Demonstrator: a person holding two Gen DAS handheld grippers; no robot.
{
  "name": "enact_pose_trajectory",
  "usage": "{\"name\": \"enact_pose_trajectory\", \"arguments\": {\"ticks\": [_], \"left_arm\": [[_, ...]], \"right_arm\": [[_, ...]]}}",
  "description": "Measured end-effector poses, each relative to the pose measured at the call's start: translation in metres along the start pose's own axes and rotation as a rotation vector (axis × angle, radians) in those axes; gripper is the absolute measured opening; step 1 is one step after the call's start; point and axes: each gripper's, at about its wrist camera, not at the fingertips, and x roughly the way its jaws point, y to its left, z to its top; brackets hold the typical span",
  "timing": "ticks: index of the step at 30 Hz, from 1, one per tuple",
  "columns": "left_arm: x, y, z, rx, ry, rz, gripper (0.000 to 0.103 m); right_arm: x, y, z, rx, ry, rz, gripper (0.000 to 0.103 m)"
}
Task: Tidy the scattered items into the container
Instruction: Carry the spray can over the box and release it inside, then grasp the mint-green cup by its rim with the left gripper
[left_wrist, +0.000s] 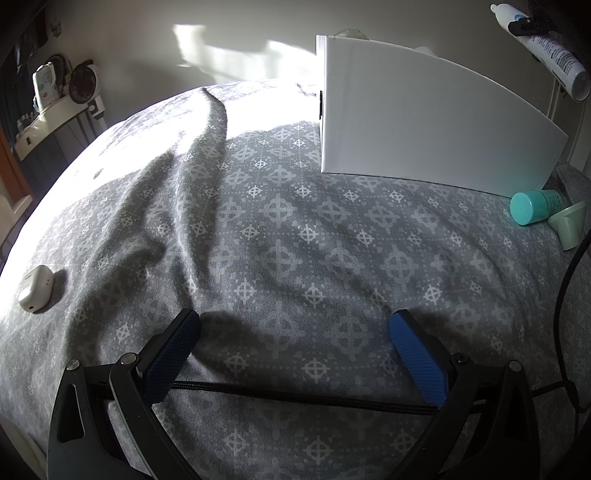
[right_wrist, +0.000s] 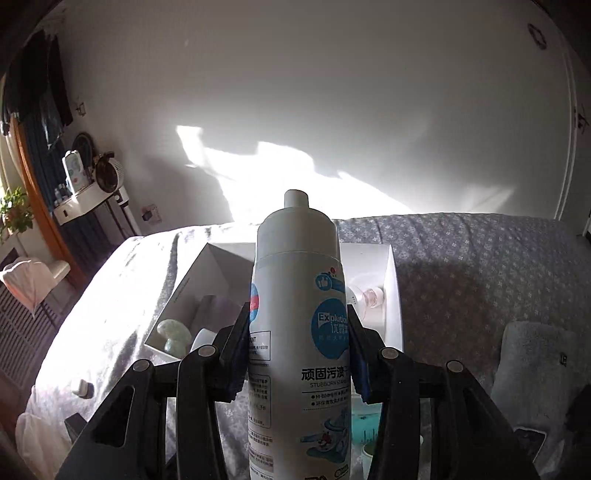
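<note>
Between my right fingers (right_wrist: 243, 354) I am gripping a white stain-remover bottle (right_wrist: 299, 295), its body clamped by the blue pads on both sides and its capped neck pointing straight ahead of the right gripper (right_wrist: 301, 350). Just past the bottle's far end, the open white box (right_wrist: 391, 280) is sitting on the bed (right_wrist: 480, 266). Ahead and to the left of these fingers, inside the box, a pale green mushroom-shaped stone (right_wrist: 173, 334) is lying near the closest wall; ahead and to the right, a clear glass bottle with a pinkish stopper (right_wrist: 367, 297) is resting against the right inner wall. Below the fingers, beside the gripped bottle, a teal item is peeking out, too hidden for me to name.

On the other side, I am holding the left gripper (left_wrist: 295, 354) spread wide, its blue-padded fingers (left_wrist: 417, 362) well apart with nothing between them, hovering low over the grey patterned bedspread (left_wrist: 277, 240). Ahead and to the right of these fingers, the white box (left_wrist: 424, 122) is showing me its closed outer side. Just beside its lower right corner, a teal capped tube (left_wrist: 532, 206) is lying on the bedspread, touching a pale green piece (left_wrist: 570, 225) at its right. Far left of the fingers, a small white earbud case (left_wrist: 35, 290) is lying in the sunlit patch. High at the upper right, the stain-remover bottle (left_wrist: 546, 48) is hanging tilted above the box.
</note>
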Motion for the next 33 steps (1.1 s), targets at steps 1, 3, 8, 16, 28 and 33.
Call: {"name": "enact_pose_trajectory", "arguments": {"ticks": [1,3,8,16,28,33], "left_arm": [[0.0,0.0,0.0,0.0,0.0,0.0,0.103],[0.0,0.0,0.0,0.0,0.0,0.0,0.103],[0.0,0.0,0.0,0.0,0.0,0.001,0.103],[0.0,0.0,0.0,-0.001,0.0,-0.001,0.103],[-0.005,0.005,0.005,-0.015,0.026,-0.029,0.103],[-0.042,0.002,0.025,-0.032,-0.076,-0.077,0.103]], "right_arm": [[0.01,-0.003,0.006,0.013,0.009,-0.031,0.043],[0.037,-0.007,0.007,0.03,0.029,-0.085,0.043],[0.096,0.023,-0.013,0.008,0.095,-0.158,0.043],[0.056,0.019,-0.037,-0.002,-0.05,-0.198,0.083],[0.025,0.034,-0.221,-0.379,0.205,-0.13,0.103],[0.034,0.025,-0.268,-0.371,0.233,-0.094,0.103]]}}
